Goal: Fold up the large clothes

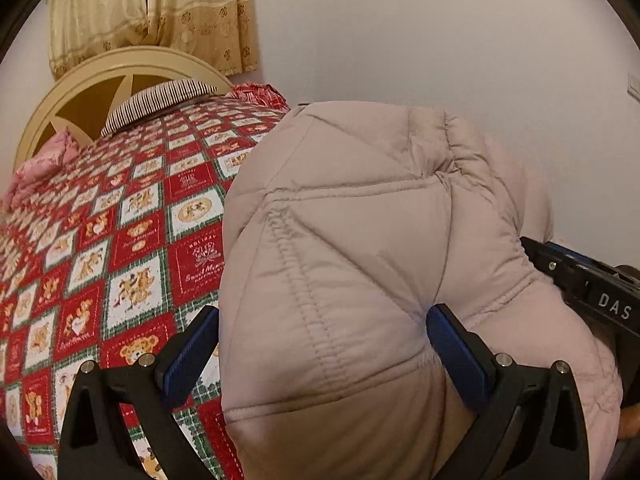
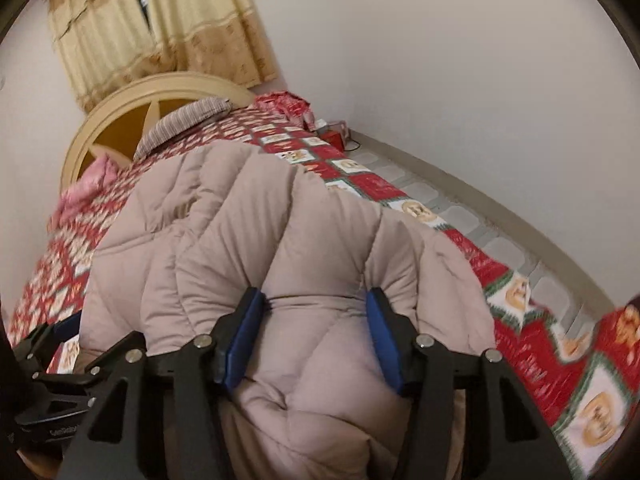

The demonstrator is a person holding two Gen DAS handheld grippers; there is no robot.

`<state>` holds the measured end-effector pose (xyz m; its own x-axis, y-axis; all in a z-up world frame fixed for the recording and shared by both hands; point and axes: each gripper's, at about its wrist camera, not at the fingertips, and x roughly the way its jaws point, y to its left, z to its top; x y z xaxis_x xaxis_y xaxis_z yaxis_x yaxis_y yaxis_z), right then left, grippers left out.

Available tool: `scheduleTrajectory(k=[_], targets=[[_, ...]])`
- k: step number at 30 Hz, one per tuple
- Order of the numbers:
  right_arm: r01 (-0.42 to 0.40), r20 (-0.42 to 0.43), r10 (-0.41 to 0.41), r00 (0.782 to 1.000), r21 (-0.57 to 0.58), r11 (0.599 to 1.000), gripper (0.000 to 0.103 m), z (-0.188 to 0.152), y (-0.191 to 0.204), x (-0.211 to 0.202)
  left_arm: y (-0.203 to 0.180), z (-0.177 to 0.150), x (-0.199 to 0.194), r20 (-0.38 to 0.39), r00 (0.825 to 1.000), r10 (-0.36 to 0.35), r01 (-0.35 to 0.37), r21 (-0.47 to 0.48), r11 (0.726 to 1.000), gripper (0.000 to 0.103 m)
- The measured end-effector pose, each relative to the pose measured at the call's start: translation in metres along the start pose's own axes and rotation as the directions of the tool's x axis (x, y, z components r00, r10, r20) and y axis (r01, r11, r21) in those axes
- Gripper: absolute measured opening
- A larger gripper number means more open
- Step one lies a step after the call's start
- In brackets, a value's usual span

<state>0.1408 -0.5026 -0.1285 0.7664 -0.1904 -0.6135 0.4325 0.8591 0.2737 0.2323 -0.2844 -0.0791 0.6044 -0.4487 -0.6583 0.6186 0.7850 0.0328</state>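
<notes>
The quilted beige jacket (image 1: 360, 260) is bunched up off the bed, puffy, with stitched seams dividing it into diamond and triangular panels. My left gripper (image 1: 322, 340) stands fairly wide with a thick fold of the jacket filling the gap; the right pad dents the padding, the left pad touches its edge, so I log it as gripping the fold. My right gripper (image 2: 316, 332) stands at a middling width, both blue pads pressed into a puffed roll of the same jacket (image 2: 280, 240), fabric bulging out on either side. The left wrist view alone shows the other gripper's black body at the right edge, behind the jacket. The right wrist view alone shows the grey tiled floor (image 2: 472, 216) beside the bed, and a small red item near the wall, too blurred to identify. Under the jacket lies a patchwork bedspread (image 1: 132, 240), red and white squares with teddy-bear prints and green borders. Farther off: a striped pillow (image 1: 160, 100), a pink pillow (image 1: 44, 164), a cream arched headboard (image 1: 80, 80), and yellow patterned curtains (image 1: 160, 8).
</notes>
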Motion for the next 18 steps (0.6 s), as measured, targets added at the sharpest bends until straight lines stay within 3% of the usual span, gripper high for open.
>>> scheduleTrajectory(k=[5, 12, 15, 17, 18], targets=[[0.033, -0.018, -0.033, 0.999, 0.02, 0.999, 0.057, 0.005, 0.0, 0.018, -0.002, 0.002, 0.01, 0.004, 1.0, 0.01, -0.01, -0.002, 1.0, 0.102], [0.093, -0.014, -0.093, 0.996, -0.013, 0.996, 0.059, 0.008, 0.013, 0.008, -0.004, 0.0, 0.003, -0.015, 0.998, 0.055, -0.055, 0.012, 0.998, 0.102], [0.165, -0.019, -0.166, 0.986, -0.053, 0.985, 0.068, 0.004, 0.02, -0.001, -0.006, -0.003, -0.013, -0.033, 0.996, 0.081, -0.079, 0.042, 0.996, 0.102], [0.207, -0.045, -0.209, 0.977, -0.047, 0.977, 0.09, 0.001, 0.019, -0.01, -0.006, -0.006, -0.026, -0.032, 0.994, 0.107, -0.105, 0.058, 0.993, 0.102], [0.196, -0.061, -0.197, 0.979, -0.019, 0.98, 0.092, -0.001, 0.014, -0.017, -0.006, -0.007, -0.033, -0.026, 0.992, 0.123, -0.121, 0.067, 0.99, 0.102]])
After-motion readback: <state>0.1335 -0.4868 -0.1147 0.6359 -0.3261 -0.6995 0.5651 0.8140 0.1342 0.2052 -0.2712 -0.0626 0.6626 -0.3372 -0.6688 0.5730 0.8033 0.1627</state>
